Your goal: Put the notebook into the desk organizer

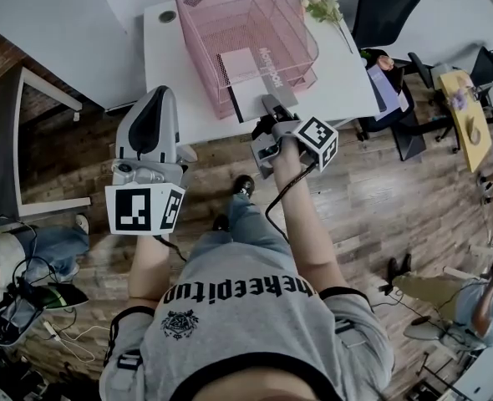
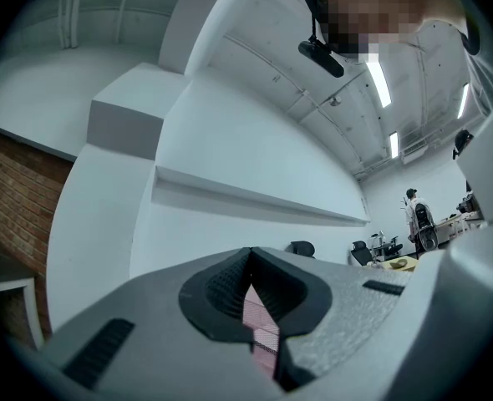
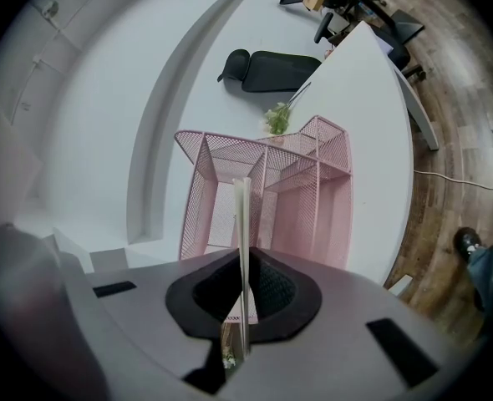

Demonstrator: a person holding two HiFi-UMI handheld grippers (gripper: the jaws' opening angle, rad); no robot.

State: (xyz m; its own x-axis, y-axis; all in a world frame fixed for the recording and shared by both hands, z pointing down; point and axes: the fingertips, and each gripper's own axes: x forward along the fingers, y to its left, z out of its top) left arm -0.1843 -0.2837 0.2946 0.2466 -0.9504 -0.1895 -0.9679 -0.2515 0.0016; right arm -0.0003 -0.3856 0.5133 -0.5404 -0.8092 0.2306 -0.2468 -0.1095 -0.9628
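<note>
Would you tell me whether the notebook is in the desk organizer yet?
Partly in: the notebook reaches into the desk organizer, its near end clamped outside by the right gripper.

Left gripper [image 1: 160, 98] sits just short of the desk [image 1: 180, 73] front edge, jaws pressed together, nothing between them, left forearm [image 1: 146, 266] bent in behind it. Right gripper [image 1: 273, 107] reaches over that edge, right forearm [image 1: 303, 215] stretched forward, jaws clamped on the thin notebook [image 3: 243, 215].

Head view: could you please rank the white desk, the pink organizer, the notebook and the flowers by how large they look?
1. white desk
2. pink organizer
3. notebook, partly behind the mesh
4. flowers
</note>
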